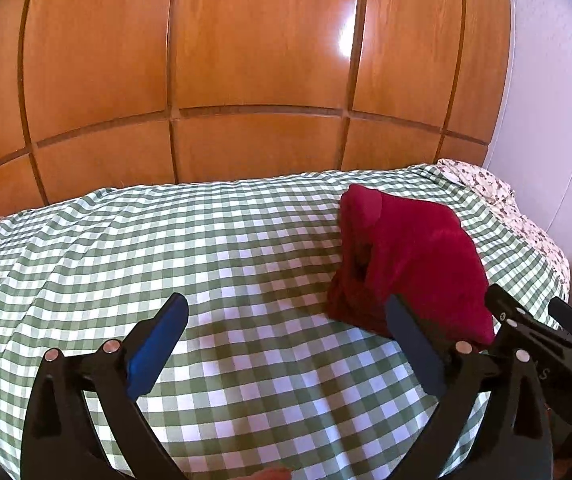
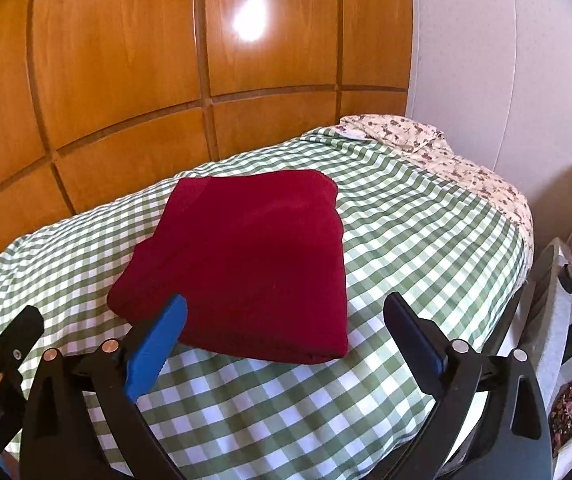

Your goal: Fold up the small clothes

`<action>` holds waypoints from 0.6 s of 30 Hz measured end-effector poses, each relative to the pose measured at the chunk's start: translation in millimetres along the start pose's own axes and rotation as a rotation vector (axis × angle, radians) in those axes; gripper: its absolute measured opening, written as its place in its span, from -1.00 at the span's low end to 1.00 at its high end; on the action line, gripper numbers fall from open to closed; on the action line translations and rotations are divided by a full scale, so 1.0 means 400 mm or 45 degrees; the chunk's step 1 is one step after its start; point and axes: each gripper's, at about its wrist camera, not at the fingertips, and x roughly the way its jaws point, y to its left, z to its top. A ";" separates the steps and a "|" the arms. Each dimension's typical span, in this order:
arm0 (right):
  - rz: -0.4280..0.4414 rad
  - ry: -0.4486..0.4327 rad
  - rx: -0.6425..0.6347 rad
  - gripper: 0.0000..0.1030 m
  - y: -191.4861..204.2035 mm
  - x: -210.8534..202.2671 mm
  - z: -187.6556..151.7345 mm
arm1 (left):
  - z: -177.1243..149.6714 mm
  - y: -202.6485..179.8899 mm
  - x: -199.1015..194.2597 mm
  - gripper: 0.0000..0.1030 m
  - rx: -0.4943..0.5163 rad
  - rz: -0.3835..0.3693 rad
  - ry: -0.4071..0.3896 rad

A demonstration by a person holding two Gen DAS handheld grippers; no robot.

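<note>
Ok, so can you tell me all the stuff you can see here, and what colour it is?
folded cloth: one, dark red, lying on the bed, ahead of both tongs
bed cover: one, green and white checks, spread over the bed
flowery sheet: one, cream with small dark flowers, at the far right end of the bed
wooden panels: many, shiny orange-brown, behind the bed
wall: one, white, right of the panels
left tongs: one, black with blue pads, open, holding nothing
right tongs: one, black with blue pads, open, holding nothing
</note>
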 end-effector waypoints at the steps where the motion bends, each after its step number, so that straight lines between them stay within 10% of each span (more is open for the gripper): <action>1: -0.004 -0.008 0.000 0.90 0.001 -0.008 -0.001 | 0.000 0.000 -0.004 0.94 -0.003 0.003 -0.005; 18: -0.060 -0.030 0.015 0.90 -0.012 -0.027 -0.016 | -0.005 -0.016 -0.020 0.95 0.006 0.013 0.000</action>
